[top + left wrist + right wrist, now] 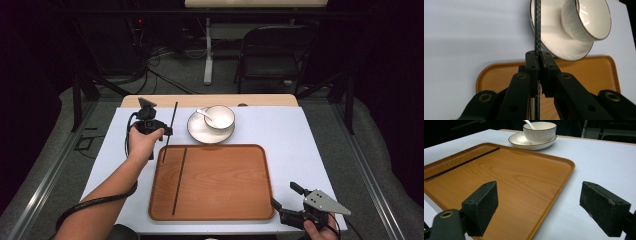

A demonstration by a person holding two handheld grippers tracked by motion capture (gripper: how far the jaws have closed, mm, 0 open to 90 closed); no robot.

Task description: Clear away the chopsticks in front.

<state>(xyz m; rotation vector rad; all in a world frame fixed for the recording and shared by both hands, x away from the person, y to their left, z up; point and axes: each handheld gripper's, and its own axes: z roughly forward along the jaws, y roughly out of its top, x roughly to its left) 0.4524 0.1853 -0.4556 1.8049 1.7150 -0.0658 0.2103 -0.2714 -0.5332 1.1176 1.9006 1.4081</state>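
My left gripper [167, 132] is shut on a thin black chopstick [174, 115] and holds it over the tray's far left corner, just left of the plate. In the left gripper view the chopstick [537, 25] runs straight up between the closed jaws of the left gripper [537, 53]. A second black chopstick [179, 182] lies along the left side of the wooden tray [225, 185]. My right gripper [283, 195] hovers open at the tray's near right corner. Nothing is between the wide-apart pads of the right gripper [542, 207].
A white plate [200, 134] carrying a gold-rimmed bowl [220, 117] with a white spoon [202, 112] stands just beyond the tray. The white table top [300, 145] ends in a wooden strip at the back. A dark chair [272, 55] stands behind the table.
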